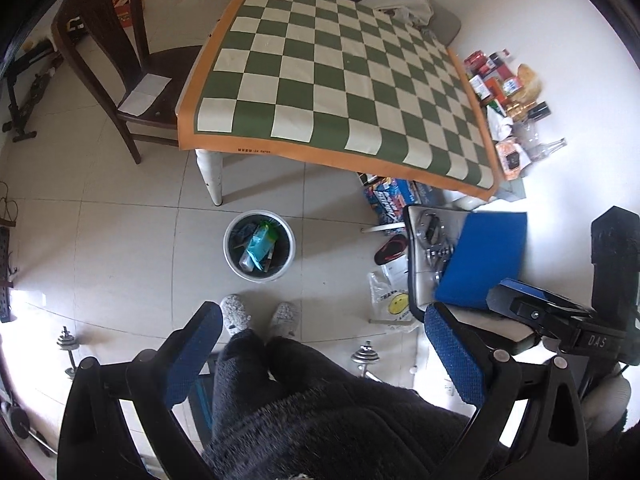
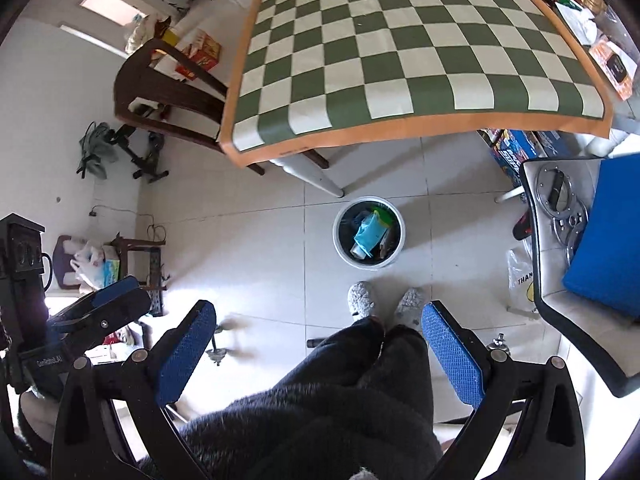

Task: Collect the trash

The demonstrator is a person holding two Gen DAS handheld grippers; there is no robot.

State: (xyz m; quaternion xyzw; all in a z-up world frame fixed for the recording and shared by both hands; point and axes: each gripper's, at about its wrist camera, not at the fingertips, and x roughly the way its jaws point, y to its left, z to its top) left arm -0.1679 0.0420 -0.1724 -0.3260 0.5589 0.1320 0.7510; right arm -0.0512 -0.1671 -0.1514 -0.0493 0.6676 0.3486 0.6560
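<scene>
I see a tabletop (image 1: 340, 76) under a green-and-white checkered cloth with an orange border, nothing on it. A dark wooden chair (image 1: 132, 64) stands beside its left edge, a sheet of paper (image 1: 144, 94) on the seat. Boxes and bottles (image 1: 508, 92) crowd the floor along the wall. A blue cushion (image 1: 484, 258) lies on a white chair (image 2: 560, 312).

I note a white trash bin (image 1: 259, 246) upright on the tiled floor at twelve o'clock, holding a teal packet (image 1: 258, 243) and mixed wrappers.
</scene>
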